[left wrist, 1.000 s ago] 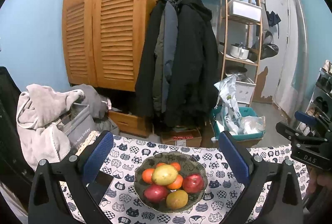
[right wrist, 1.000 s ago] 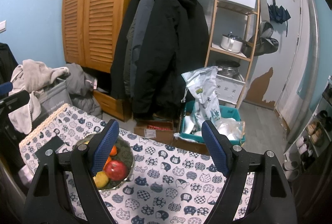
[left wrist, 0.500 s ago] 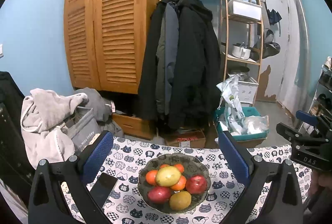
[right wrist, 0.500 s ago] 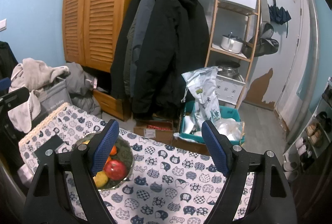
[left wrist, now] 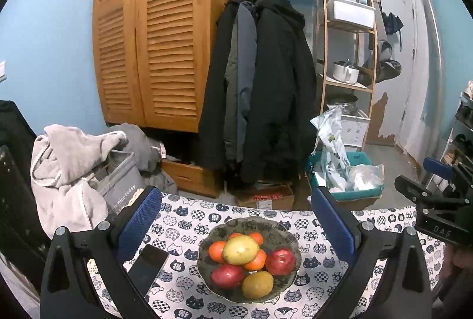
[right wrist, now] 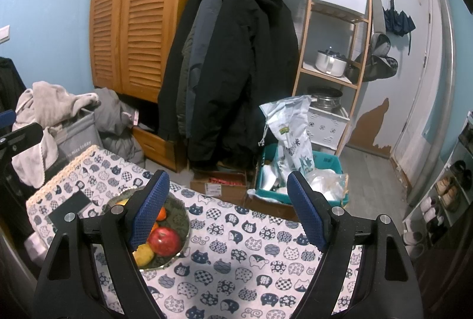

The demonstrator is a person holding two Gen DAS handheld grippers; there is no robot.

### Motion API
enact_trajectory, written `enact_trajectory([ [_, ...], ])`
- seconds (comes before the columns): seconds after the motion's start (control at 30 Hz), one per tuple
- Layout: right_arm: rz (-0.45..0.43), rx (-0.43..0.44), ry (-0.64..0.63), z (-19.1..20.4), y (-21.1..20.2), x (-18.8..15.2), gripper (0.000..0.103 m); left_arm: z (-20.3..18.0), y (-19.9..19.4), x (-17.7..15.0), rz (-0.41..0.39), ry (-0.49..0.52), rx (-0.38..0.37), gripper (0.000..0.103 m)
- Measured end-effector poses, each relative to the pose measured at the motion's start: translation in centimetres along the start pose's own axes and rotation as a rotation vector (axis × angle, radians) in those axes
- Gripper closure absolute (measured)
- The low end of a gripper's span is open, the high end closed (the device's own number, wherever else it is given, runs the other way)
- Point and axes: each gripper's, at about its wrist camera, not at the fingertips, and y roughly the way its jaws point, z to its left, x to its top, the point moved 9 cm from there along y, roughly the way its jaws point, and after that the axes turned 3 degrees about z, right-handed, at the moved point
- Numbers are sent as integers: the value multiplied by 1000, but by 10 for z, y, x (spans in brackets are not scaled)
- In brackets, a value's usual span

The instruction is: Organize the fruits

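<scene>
A dark glass bowl sits on the cat-print tablecloth, heaped with fruit. On top lies a yellow-green fruit, with two red apples, oranges and a yellow fruit around it. My left gripper hovers above and short of the bowl, open, its blue pads empty. My right gripper is open too, over the cloth to the right of the bowl. Its left finger hides part of the fruit, leaving a red apple in sight.
A black phone lies on the cloth left of the bowl. Beyond the table's far edge are a wooden wardrobe, hanging coats, a shelf rack, a teal crate and a laundry basket.
</scene>
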Motion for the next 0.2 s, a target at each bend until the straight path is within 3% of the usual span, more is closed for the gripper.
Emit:
enact_trajectory([
  [0.2, 0, 1, -2, 0, 0, 0, 22, 0, 0, -1, 8, -9, -7, 1],
])
